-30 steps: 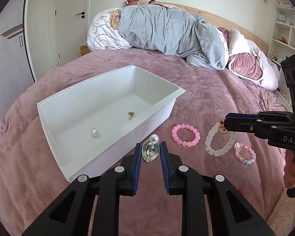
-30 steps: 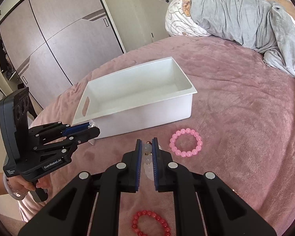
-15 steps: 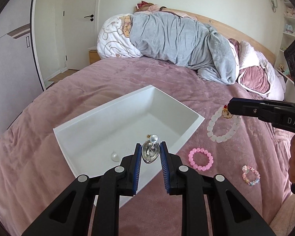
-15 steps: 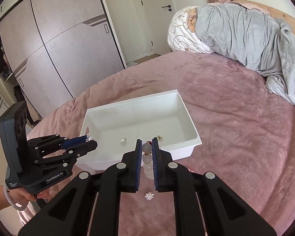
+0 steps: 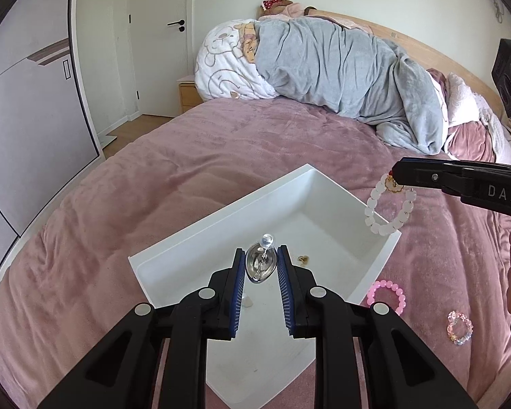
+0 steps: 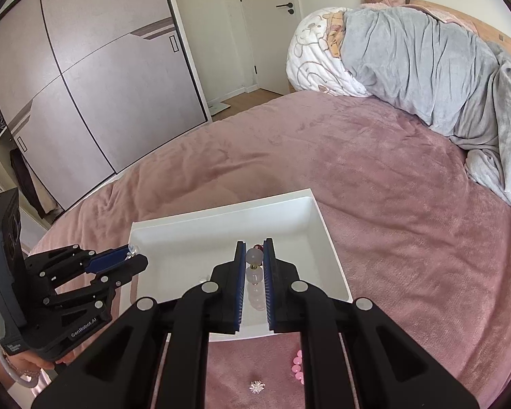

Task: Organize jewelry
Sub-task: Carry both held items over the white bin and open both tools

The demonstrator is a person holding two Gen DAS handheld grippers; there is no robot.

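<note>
A white rectangular bin [image 5: 194,235] [image 6: 327,235] sits on the pink bedspread. My left gripper [image 5: 261,266] is shut on a small silver ornament [image 5: 260,263] and holds it above the bin's inside. My right gripper [image 6: 254,259] is shut on a white bead bracelet [image 6: 254,274], which hangs over the bin; in the left wrist view the bracelet [image 5: 388,209] dangles from the right gripper's tip above the bin's right rim. A small gold piece [image 5: 303,258] lies on the bin floor.
A pink bead bracelet [image 5: 388,296] and a small multicolour bracelet [image 5: 459,327] lie on the bedspread right of the bin. A small silver star piece [image 6: 256,387] lies in front of the bin. A grey blanket [image 5: 340,68] and pillows are heaped at the bed's head.
Both grippers have risen and moved over the bin, each carrying its piece. The white bracelet was lifted off the bedspread and now hangs above the bin.
</note>
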